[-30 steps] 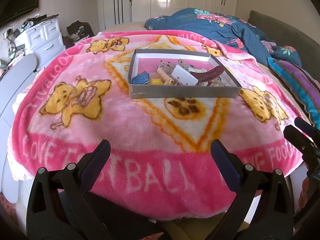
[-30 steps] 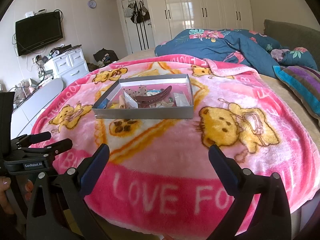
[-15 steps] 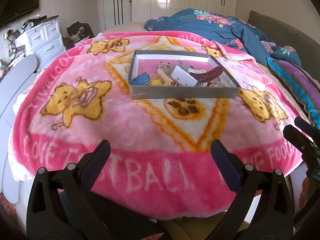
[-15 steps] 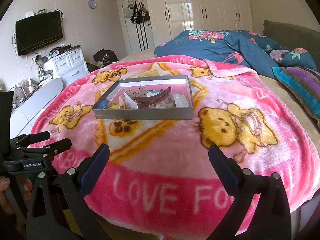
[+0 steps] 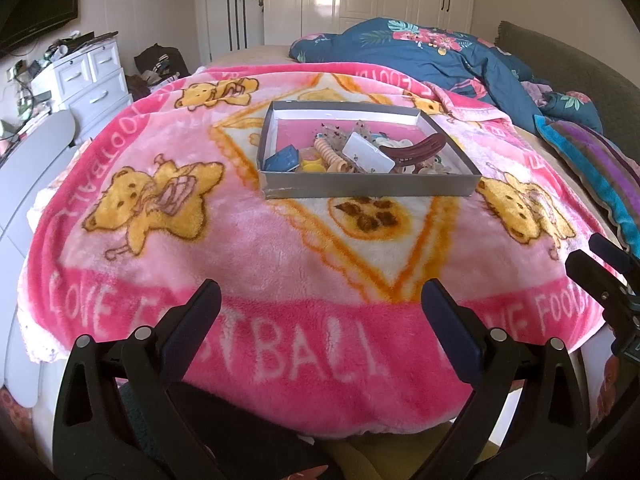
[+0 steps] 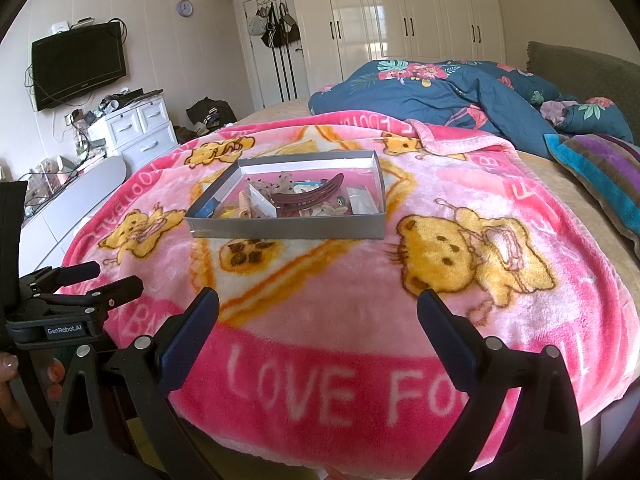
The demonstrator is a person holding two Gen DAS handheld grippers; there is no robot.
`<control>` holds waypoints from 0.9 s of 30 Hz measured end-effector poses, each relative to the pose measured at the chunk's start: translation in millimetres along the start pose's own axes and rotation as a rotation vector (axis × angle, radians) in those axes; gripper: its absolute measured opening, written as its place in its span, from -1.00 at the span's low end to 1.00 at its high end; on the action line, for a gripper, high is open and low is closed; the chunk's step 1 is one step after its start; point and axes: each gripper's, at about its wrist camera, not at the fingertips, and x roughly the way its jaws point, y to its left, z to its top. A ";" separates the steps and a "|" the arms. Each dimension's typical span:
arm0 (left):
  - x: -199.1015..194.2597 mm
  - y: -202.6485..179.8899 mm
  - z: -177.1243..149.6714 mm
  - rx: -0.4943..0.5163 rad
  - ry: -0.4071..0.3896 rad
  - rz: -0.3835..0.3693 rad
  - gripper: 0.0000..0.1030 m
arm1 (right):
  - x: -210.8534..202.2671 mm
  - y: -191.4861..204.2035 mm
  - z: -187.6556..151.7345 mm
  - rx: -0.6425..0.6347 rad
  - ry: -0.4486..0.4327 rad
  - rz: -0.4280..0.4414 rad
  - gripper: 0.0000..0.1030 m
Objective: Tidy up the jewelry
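Observation:
A shallow grey box sits in the middle of a pink bear-print blanket on the bed; it also shows in the right wrist view. Inside lies a jumble of accessories: a dark red hair claw, a clear white packet, a beige spiral hair tie, a blue card and yellow pieces. My left gripper is open and empty at the blanket's near edge, well short of the box. My right gripper is open and empty, also short of the box.
A blue floral duvet lies bunched behind the box. A striped cushion is at the right. White drawers stand left of the bed. The other gripper shows at each view's edge.
Both views have shifted slightly; the box sits a little lower in frame, so both grippers have crept a bit toward it. Jaws unchanged.

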 end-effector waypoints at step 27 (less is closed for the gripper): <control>-2.5 1.0 -1.1 0.003 0.010 0.003 0.82 | -0.7 0.8 0.3 0.000 0.001 -0.002 0.92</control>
